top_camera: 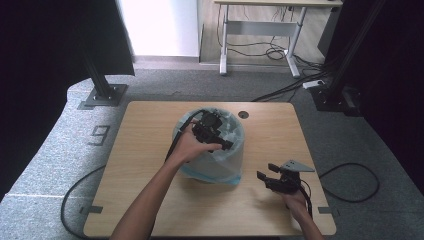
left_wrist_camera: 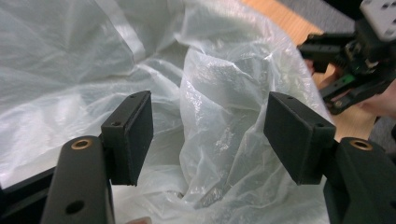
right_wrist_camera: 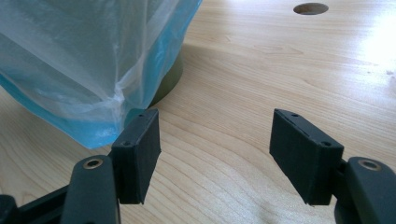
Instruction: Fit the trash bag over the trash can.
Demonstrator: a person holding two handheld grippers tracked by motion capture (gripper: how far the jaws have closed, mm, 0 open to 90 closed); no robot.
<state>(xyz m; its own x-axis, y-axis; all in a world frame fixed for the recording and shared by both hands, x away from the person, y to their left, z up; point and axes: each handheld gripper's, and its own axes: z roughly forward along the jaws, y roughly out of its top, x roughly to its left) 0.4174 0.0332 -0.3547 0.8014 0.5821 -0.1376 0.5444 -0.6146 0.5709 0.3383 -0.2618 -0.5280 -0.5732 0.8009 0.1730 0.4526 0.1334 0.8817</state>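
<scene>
**Plastic liner in a bin, 2 grippers at work**

Pale wood makes up the 1 table [top_camera: 150,200], its near edge cut off at the bottom of the high view, with 1 round hole [top_camera: 243,114] near the far edge. At its middle stands 1 bin [top_camera: 212,150] draped in 1 translucent plastic bag [top_camera: 227,160], whitish above and blue toward the hem. The bin's own wall is almost wholly hidden by the film; the right gripper view shows just a dark, olive-looking strip of its base [right_wrist_camera: 170,79] under the blue hem [right_wrist_camera: 93,126], which hangs down to the tabletop.

The left gripper [top_camera: 212,131] sits over the bin's mouth, with the hand [top_camera: 189,149] on the near rim. In the left gripper view its jaws stand wide apart with crumpled bag film [left_wrist_camera: 224,116] between and behind them; neither pad clearly touches the film, and nothing is clamped. What lies at the bottom of the bag is hard to make out among the folds.

The right gripper [top_camera: 267,171] hovers low over the table, right of the bin and apart from it, with the right hand [top_camera: 295,200] partly cut off by the frame. Its jaws are also wide apart and hold nothing, bare wood [right_wrist_camera: 224,140] between them; the bag's hem lies just beyond one pad.

2 black cables [top_camera: 75,195] trail off the table, 1 at each side.
</scene>
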